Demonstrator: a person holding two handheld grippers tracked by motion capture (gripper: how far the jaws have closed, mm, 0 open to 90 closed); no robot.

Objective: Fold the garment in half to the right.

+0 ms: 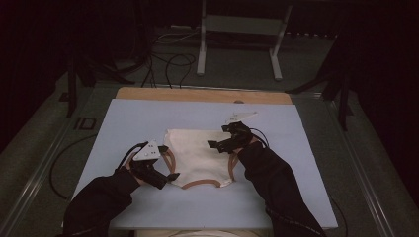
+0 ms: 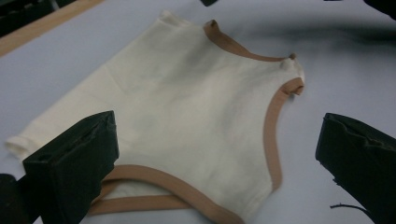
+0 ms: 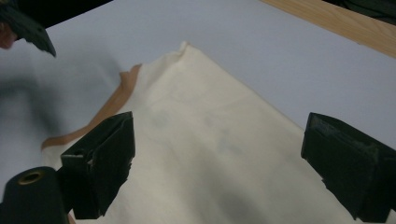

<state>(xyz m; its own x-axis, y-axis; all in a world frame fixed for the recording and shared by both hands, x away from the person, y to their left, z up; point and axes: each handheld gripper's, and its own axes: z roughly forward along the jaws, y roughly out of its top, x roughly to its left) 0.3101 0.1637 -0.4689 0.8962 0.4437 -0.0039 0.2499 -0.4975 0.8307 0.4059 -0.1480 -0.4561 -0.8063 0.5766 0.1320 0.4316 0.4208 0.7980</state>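
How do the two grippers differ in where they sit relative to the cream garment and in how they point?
The left gripper sits at the garment's near left edge, by the brown trim; the right gripper sits over its far right side. The left gripper points right, across the near edge; the right gripper points left, over the cloth. Both have jaws wide apart, gripping nothing, above the blue mat.

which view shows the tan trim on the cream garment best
The left gripper view: the tan trim on the cream cloth garment runs close and sharp along three curved edges. The high view shows it small and dim; the right gripper view catches one short strip.
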